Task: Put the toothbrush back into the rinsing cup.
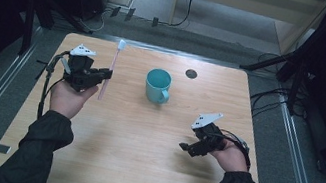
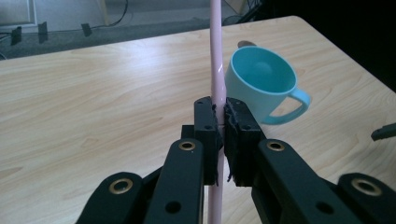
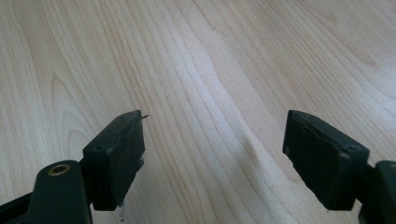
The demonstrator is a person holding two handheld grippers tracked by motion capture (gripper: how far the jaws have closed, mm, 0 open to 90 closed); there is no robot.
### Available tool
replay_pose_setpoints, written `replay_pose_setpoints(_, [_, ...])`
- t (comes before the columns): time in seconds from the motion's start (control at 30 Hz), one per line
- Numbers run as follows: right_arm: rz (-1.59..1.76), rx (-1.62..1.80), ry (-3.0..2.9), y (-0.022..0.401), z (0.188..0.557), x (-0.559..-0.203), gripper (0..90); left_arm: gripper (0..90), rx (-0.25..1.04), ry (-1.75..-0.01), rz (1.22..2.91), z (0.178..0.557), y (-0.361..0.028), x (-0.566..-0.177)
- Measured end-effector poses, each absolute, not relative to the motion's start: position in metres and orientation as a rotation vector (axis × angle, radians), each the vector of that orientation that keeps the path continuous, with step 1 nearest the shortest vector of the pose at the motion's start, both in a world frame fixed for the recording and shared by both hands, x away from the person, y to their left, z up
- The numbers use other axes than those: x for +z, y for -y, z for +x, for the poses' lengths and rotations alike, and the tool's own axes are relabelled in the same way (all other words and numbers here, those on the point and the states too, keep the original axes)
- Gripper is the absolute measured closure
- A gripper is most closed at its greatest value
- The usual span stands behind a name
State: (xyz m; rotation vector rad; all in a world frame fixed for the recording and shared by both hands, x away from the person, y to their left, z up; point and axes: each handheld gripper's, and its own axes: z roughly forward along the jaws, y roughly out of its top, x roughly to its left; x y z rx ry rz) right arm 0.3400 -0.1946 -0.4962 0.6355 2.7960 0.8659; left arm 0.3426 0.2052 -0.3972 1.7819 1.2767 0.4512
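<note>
At the left of the high view, the left gripper hung over the wooden table near its left edge, jaws clamped on a pale pink toothbrush whose white head pointed to the far edge. Bare wood lay open across the lower middle. Just right of centre a teal mug stood upright (handle toward the near side), apart from the brush. At lower right, the right gripper hovered with jaws wide apart.
</note>
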Motion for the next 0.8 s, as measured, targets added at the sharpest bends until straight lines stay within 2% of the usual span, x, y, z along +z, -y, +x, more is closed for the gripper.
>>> replay_pose_setpoints(0.23, [0.643, 0.888, -2.792, 0.194, 0.341, -0.496, 20.8, 84.1, 0.448, -1.279, 1.777, 0.356, -0.201, -0.393])
replay_pose_setpoints(0.8, [0.633, 0.893, -2.784, 0.195, 0.34, -0.494, 20.8, 84.1, 0.489, -1.214, 1.767, 0.385, -0.164, -0.375])
